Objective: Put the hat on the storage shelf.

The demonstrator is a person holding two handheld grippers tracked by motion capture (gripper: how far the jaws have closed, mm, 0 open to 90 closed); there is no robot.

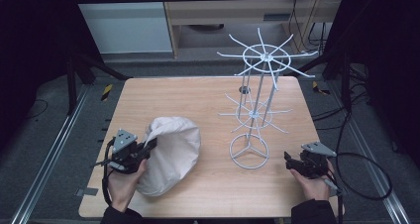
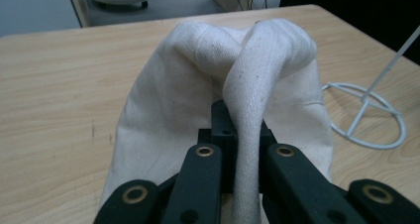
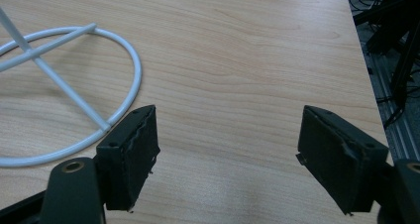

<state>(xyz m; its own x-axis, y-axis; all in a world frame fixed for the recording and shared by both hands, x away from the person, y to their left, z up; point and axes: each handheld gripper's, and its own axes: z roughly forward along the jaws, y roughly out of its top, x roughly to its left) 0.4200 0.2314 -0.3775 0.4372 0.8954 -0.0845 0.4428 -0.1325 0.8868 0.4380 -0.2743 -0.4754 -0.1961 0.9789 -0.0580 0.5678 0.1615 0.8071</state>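
Left tool (image 1: 148,147) is clamped tight on a fold of the white cloth bag (image 1: 171,152), lower left of the high view on the wooden tabletop (image 1: 208,95). The left gripper view (image 2: 246,154) shows what the high view can't: a twisted band of canvas runs down between the jaws, and the pads themselves are buried behind it. The bag's (image 2: 198,80) far side is hidden by its own bulk. Right tool (image 1: 288,158), lower right, stands released; its own view (image 3: 228,149) shows bare wood between the wide jaws. The white wire rack (image 1: 255,80) stands centre right, only its ring base (image 3: 74,85) cut off at upper left there.
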